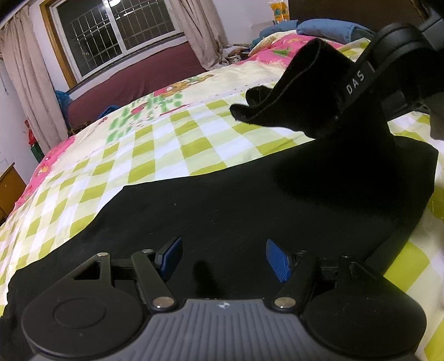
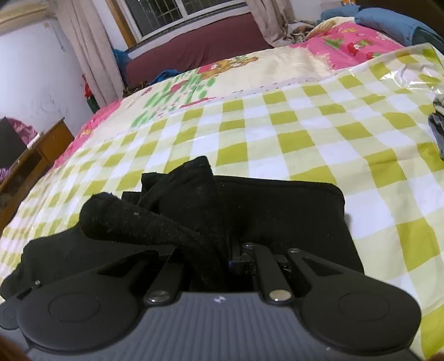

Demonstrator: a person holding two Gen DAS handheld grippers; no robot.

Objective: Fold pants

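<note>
My right gripper [image 2: 219, 261] is clamped on a bunched hem of the black pants [image 2: 277, 211], which lie across the near edge of the bed [image 2: 277, 130]. My left gripper [image 1: 223, 258] hovers over the cloth, fingers wide, holding nothing. I judge the fold needs the raised end carried level and laid edge to edge. Only the left view shows the lifted flap hanging; only the right shows the folded far corner.

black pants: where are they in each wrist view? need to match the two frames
Left wrist: black pants spread across the lower middle, under the open left gripper; a lifted end at upper right is held by the right gripper.
Right wrist: pants at centre, a bunched part clamped in the right gripper.
Shared landmark: window at the top, above the checked bedsheet.
</note>
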